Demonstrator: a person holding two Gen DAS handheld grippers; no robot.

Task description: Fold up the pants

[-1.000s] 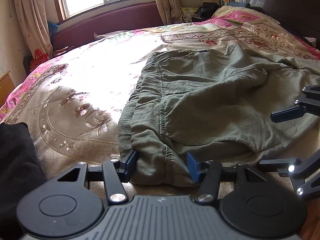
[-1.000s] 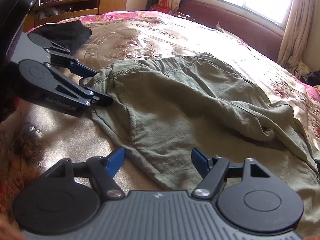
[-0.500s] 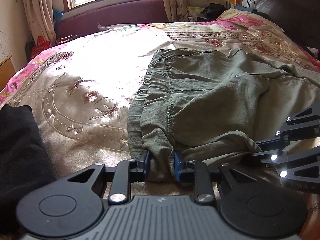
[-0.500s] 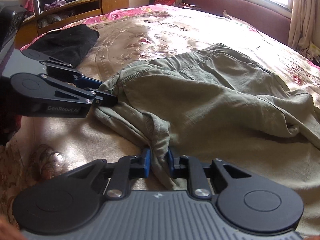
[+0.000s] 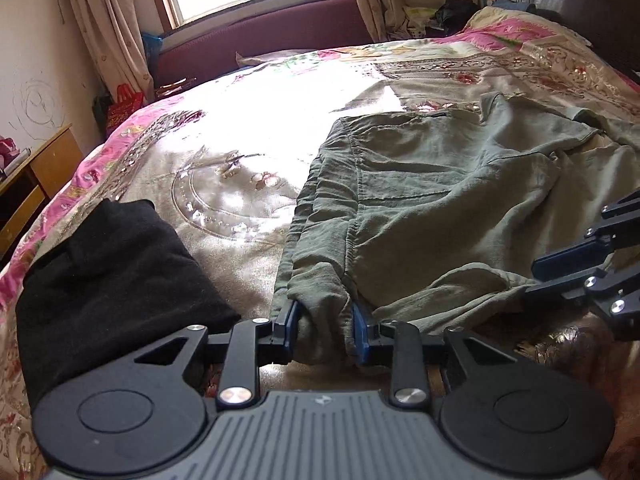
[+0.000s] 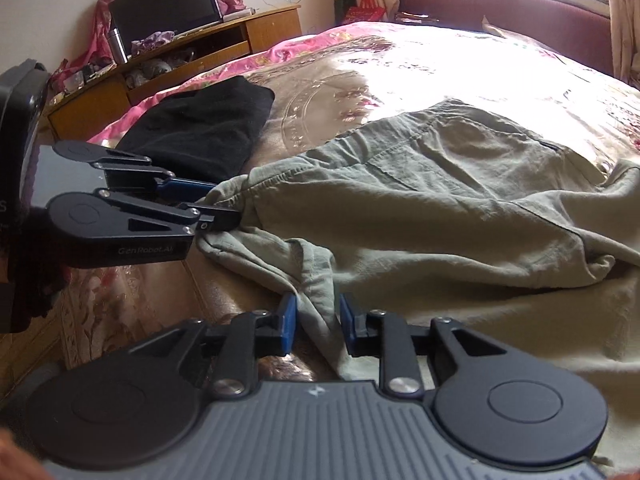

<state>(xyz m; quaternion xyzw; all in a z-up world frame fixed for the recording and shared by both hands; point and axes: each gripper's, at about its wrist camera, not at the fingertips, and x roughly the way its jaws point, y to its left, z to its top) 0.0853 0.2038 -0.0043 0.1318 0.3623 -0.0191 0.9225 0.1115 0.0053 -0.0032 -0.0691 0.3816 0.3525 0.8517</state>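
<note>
pants [image 5: 460, 200] near edge bunched | left claw [image 5: 324, 330], right claw [image 6: 316, 326] easing apart, cloth pinched | bedspread [image 5: 248, 148] bare beyond

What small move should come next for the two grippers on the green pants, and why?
Probably lift both together and carry the near edge across toward the far side. The left gripper and right gripper each have a bunch of the pants between their fingers, though their jaws are opening slightly, so the hold should be firm first. The bedspread beyond looks free.
</note>
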